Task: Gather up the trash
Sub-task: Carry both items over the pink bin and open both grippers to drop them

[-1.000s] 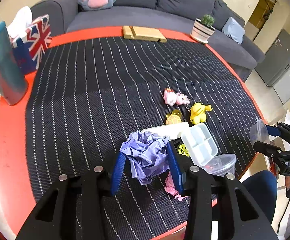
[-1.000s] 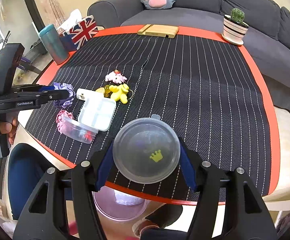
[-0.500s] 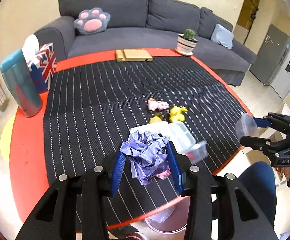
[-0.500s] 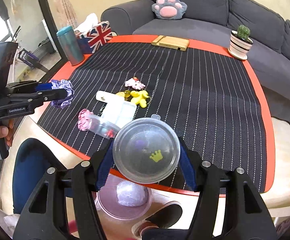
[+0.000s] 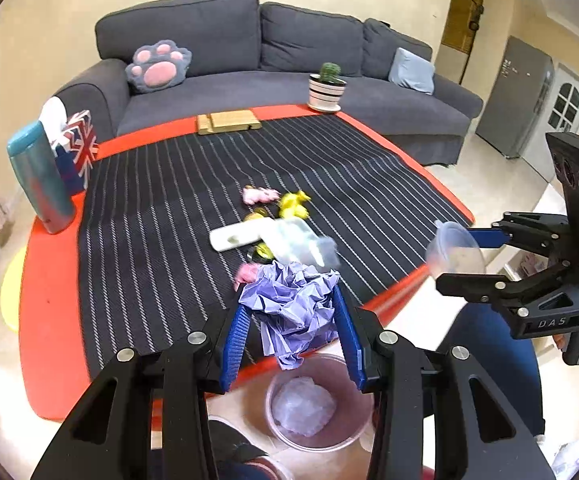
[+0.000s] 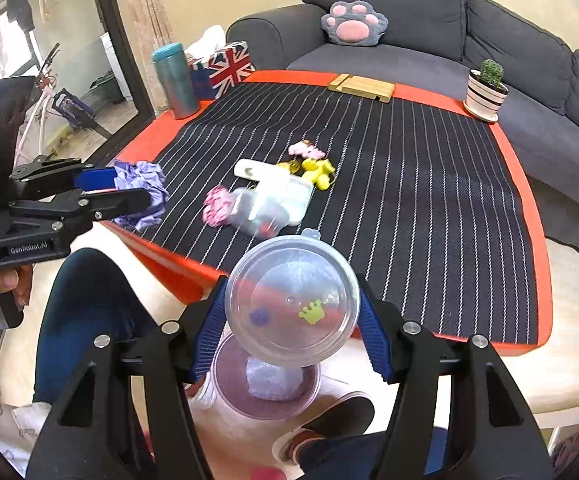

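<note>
My left gripper (image 5: 293, 332) is shut on a crumpled purple paper ball (image 5: 295, 306), held over the table's near edge above a pink waste bin (image 5: 317, 438) on the floor. The same ball (image 6: 141, 192) shows in the right wrist view at the left gripper (image 6: 129, 188). My right gripper (image 6: 291, 330) is shut on a clear round plastic cup (image 6: 291, 300) with a green crown print, held off the table edge above the bin (image 6: 229, 384). A pink paper wad (image 6: 217, 208) and another clear cup (image 6: 255, 214) lie on the striped mat (image 6: 409, 200).
On the mat sit a white divided tray (image 6: 285, 196), a white case (image 6: 255, 170), and small yellow and pink toys (image 6: 317, 166). A teal tumbler (image 6: 175, 80), flag tissue box (image 6: 223, 68), wooden stand (image 6: 361, 87) and potted cactus (image 6: 487, 92) line the far edge. A person's legs and shoes are by the bin.
Both grippers have drawn back from the table and risen with their loads. The bin on the floor has come into view beneath them, and the table looks farther away.
</note>
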A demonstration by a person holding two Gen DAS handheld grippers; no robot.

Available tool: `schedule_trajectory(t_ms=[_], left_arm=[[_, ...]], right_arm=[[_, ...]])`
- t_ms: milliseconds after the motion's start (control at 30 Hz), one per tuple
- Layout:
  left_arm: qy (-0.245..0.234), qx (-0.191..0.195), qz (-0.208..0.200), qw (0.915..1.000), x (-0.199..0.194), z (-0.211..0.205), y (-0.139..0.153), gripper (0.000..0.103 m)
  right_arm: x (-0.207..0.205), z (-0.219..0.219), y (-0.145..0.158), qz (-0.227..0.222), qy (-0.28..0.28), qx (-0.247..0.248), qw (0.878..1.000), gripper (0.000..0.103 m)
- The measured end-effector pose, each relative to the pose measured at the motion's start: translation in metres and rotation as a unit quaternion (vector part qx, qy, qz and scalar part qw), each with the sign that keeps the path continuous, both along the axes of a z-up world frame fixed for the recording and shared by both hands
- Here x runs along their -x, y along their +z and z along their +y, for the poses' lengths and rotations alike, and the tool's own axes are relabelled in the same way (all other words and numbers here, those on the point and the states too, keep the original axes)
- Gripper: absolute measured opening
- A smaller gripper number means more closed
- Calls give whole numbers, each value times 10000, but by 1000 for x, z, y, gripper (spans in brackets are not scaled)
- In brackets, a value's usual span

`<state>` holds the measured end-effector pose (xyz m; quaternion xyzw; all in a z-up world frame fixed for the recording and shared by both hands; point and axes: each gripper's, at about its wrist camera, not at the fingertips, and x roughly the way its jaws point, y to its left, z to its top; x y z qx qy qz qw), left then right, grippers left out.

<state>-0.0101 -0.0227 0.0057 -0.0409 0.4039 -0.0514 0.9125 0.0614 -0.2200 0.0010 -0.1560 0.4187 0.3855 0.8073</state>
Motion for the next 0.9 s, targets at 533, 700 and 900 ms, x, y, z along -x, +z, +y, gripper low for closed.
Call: schedule_trajectory(t_ms=[533, 700, 900], left_arm=[[-554, 110, 303, 9979, 31, -47, -35, 46], [-521, 117, 150, 9985, 36, -49, -35, 92], [-372, 44, 191, 9991, 35, -43, -36, 95]], right_arm=[[32, -32, -21, 211, -113, 55, 9997, 60], [34, -34, -22, 237, -113, 11, 9997, 60], [36, -32, -25, 267, -54, 5, 9996, 60]])
